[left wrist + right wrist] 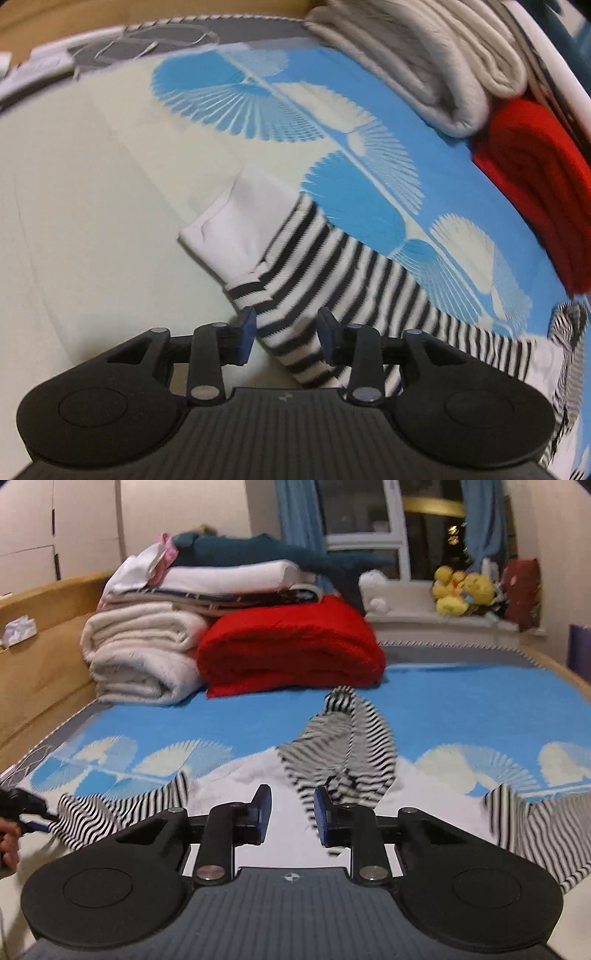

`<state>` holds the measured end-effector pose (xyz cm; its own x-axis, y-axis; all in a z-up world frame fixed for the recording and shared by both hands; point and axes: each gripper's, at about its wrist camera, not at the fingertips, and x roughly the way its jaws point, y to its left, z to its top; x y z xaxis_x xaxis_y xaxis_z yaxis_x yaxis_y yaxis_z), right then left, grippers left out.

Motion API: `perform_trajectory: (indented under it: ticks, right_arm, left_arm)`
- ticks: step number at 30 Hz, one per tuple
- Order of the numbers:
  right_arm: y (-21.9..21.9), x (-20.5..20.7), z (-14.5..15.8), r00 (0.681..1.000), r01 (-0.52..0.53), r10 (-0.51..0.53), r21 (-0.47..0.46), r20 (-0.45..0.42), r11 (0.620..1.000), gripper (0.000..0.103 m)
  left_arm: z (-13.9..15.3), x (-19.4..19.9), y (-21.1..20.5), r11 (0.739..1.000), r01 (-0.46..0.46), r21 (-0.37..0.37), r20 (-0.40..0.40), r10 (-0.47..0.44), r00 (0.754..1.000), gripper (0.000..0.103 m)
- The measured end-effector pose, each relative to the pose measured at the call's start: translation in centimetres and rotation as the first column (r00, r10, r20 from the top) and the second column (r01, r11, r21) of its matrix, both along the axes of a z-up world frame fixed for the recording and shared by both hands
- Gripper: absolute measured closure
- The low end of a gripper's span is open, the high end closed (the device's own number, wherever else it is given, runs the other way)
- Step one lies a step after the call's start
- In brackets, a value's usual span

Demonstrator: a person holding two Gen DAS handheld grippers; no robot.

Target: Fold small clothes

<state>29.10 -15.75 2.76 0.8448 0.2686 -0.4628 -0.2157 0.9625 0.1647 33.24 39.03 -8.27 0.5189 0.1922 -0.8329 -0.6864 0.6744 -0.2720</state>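
The striped garment point(343, 753) lay mid-frame on the bed point(461, 701). The left gripper point(286, 334) stood with jaws apart astride its sleeve; the right gripper point(291, 812) had jaws narrowly parted, gripping nothing.

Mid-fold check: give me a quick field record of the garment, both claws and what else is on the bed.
garment: black-and-white striped top with white cuff, spread on the blue patterned bedsheet
left claw: jaws apart, straddling a striped sleeve, pads not pressing
right claw: jaws apart, striped fabric beyond the tips, nothing gripped
stack behind: red blanket beside cream blanket, more folded items on top
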Motion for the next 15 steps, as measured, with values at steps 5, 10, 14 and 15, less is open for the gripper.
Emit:
perform_trajectory:
  ticks: [5,10,14,15]
  right_arm:
    - [-0.5,0.7,-1.1,0.998,-0.009,0.008,-0.021,-0.063,1.000,0.066]
    - [-1.7,0.9,-2.1,0.994,0.031,-0.038,-0.067,-0.100,0.997,0.066]
    - [-4.4,1.1,-2.5,0.983,0.145,-0.151,-0.067,-0.101,0.987,0.069]
    - [-5.2,1.3,-2.5,0.979,0.171,-0.176,-0.051,-0.105,0.984,0.075]
  left_arm:
    - [-1.3,0.1,0.8,0.997,-0.072,-0.037,-0.015,0.071,0.997,0.092]
    - [5.4,2.1,-5.0,0.968,0.008,0.252,0.045,-0.020,0.999,0.100]
    - [13.2,2.6,-16.0,0.931,0.211,0.299,0.280,-0.297,0.913,0.100]
    - [14.3,2.4,-18.7,0.920,0.269,0.284,0.325,-0.356,0.876,0.100]
